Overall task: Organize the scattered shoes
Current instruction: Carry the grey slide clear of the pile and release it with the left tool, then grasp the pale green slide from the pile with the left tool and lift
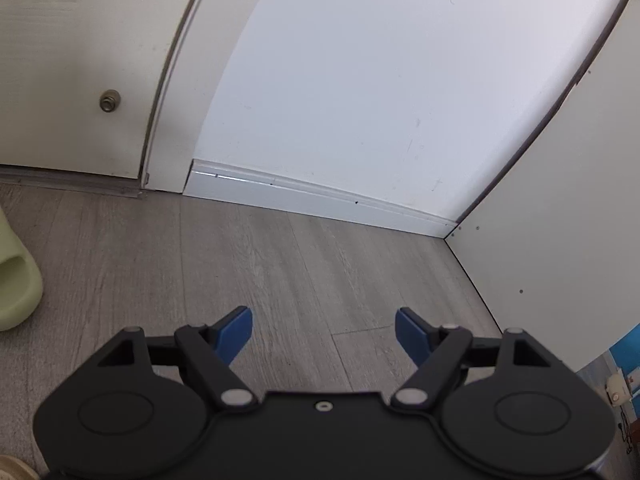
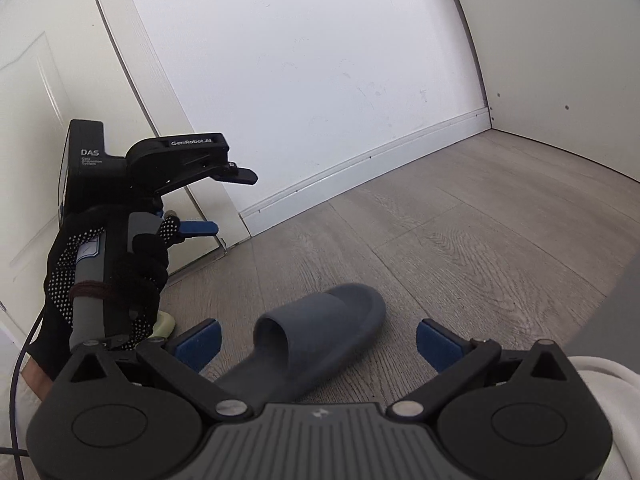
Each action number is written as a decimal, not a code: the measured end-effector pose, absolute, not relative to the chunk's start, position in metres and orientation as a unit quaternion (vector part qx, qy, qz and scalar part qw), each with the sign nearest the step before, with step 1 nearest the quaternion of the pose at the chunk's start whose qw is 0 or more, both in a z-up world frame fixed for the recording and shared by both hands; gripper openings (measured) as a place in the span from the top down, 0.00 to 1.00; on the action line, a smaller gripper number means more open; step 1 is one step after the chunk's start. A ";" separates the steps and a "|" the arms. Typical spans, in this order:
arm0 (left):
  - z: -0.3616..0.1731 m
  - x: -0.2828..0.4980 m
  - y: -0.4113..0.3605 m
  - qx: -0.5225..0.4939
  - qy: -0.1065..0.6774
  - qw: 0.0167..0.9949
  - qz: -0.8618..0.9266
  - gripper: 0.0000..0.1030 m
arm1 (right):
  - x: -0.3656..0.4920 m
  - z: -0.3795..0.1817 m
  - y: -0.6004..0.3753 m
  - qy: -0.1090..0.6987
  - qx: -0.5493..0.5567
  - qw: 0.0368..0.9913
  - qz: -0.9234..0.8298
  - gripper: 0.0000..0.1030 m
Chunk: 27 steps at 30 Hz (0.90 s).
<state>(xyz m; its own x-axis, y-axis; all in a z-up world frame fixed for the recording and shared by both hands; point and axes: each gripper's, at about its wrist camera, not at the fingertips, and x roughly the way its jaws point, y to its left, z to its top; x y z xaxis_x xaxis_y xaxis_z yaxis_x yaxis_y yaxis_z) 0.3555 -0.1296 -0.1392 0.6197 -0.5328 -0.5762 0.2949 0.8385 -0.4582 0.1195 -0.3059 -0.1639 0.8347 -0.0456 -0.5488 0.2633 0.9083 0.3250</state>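
A dark grey-blue slide slipper lies on the wood floor, toe pointing away. My right gripper is open around it, one blue pad on each side, not touching. In the left wrist view my left gripper is open over bare floor with nothing between its pads. A pale green slide slipper sits at the far left edge of that view. The right wrist view also shows the left gripper held up by a black dotted-glove hand, and a sliver of the green slipper below it.
A white wall with baseboard runs across the back. A cream door with a round metal fitting stands at the left. A white cabinet side panel closes off the right. A beige item peeks in bottom left.
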 end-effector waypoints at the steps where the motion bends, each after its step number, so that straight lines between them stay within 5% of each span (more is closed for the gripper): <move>1: -0.138 0.346 -0.106 -0.158 0.366 0.895 -0.197 0.22 | 0.119 -0.163 -0.304 0.275 0.195 0.938 -0.078 0.00; 16: -0.171 0.253 0.131 -0.015 0.380 0.905 0.191 0.22 | 0.119 -0.163 -0.245 0.306 0.161 0.938 -0.002 0.00; 20: -0.186 0.261 0.130 0.069 0.361 0.890 0.269 0.22 | 0.116 -0.162 -0.224 0.313 0.145 0.939 0.022 0.00; 24: -0.213 0.280 0.081 0.268 0.335 0.864 0.262 0.22 | 0.114 -0.163 -0.207 0.321 0.129 0.937 0.043 0.00; 27: -0.226 0.292 0.065 0.286 0.335 0.867 0.234 0.22 | 0.110 -0.163 -0.198 0.326 0.121 0.936 0.053 0.00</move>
<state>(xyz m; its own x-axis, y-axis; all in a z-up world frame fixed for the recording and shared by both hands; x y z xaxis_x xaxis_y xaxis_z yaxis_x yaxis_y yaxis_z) 0.2917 0.0648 -0.2258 0.6649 0.5980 -0.4475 -0.2148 0.7269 0.6523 0.1099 -0.1980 -0.1634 0.7815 0.1781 -0.5980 -0.0204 0.9652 0.2607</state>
